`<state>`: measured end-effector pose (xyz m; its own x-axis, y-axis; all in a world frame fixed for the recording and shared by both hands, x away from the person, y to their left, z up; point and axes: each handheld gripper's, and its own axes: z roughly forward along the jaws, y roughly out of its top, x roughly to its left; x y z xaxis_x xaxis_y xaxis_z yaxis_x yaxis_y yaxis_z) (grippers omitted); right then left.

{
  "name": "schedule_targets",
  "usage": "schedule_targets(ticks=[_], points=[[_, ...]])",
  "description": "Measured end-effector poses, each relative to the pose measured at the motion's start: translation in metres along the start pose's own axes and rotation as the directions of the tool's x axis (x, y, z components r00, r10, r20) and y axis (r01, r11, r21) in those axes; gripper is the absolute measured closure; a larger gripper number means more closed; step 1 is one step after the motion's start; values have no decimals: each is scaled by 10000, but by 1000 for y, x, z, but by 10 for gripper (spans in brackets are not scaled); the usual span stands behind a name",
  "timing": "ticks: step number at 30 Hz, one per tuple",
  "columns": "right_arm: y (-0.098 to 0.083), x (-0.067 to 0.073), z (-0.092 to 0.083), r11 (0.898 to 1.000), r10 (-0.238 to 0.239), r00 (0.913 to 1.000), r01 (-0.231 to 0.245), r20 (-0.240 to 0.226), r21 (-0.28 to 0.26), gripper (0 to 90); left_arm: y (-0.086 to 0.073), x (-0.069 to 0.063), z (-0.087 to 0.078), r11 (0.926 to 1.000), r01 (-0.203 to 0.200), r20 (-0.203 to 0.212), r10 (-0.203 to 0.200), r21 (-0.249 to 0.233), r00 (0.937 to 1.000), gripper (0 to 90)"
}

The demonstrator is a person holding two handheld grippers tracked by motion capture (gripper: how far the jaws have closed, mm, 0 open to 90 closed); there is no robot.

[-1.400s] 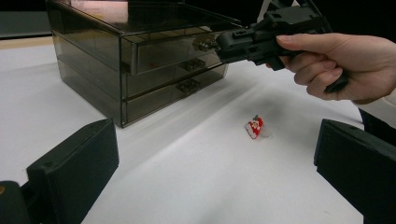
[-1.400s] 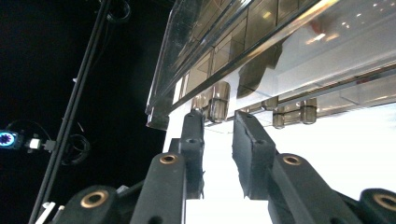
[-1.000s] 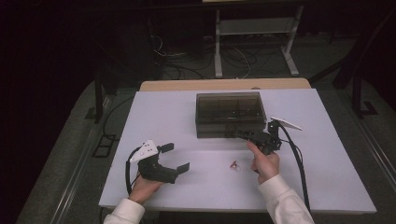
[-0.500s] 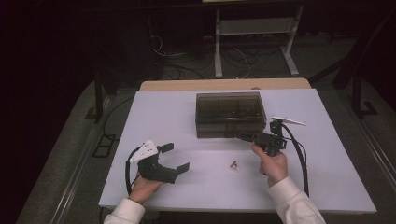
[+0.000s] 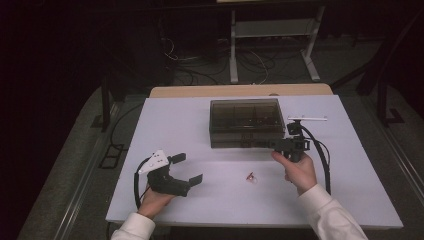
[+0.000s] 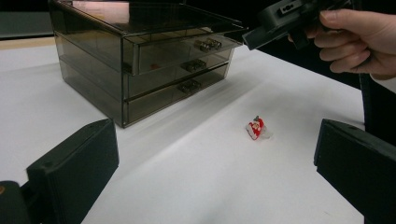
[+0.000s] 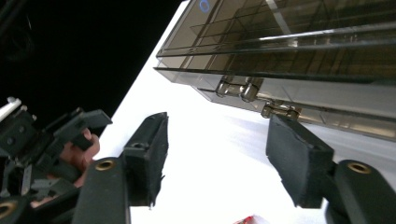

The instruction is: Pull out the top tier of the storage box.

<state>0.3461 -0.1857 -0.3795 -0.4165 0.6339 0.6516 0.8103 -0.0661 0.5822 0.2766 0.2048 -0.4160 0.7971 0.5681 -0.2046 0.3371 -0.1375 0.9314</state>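
On the white table (image 5: 350, 200) stands a smoked, see-through drawer box (image 5: 245, 122) with three drawers stacked one above another, toward the far side and a little right of centre. In the left gripper view the top drawer (image 6: 182, 49) stands out a little past the two below it, each with a small metal handle on its front. The right gripper (image 5: 272, 145) is held at the box's front right corner, tips close to the drawer fronts; its jaws have just been opening and now stand apart with nothing between them, the top handle (image 7: 238, 88) lying just beyond the gap in the right gripper view. The right hand (image 5: 298, 170) grasps that gripper from below, its cable looping down toward the sleeve. The left gripper (image 5: 192, 170) rests low at the near left of the table, well apart from the box, jaws wide and empty. A small red and white item (image 5: 251, 177) lies on the bare table between the two grippers, in front of the box and touching neither; its kind cannot be told.
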Motion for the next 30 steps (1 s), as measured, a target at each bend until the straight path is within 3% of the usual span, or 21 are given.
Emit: schedule_targets(ticks=[6,13,22,30], points=[[11,8,-1,9925,-1127,9936,1121,101,486,231,0,0,0,10000,30,3,-30,-18,10000,0],[25,18,-1,9628,-2492,9684,2474,38,1085,187,0,0,0,10000,21,18,-21,-15,10000,0],[43,28,-3,9084,-3927,9195,3906,-163,1494,185,0,0,0,10000,21,33,-21,-30,10000,0],[56,33,1,8533,-4848,8700,4929,-893,1699,184,0,0,0,10000,35,24,-35,-41,10000,0]])
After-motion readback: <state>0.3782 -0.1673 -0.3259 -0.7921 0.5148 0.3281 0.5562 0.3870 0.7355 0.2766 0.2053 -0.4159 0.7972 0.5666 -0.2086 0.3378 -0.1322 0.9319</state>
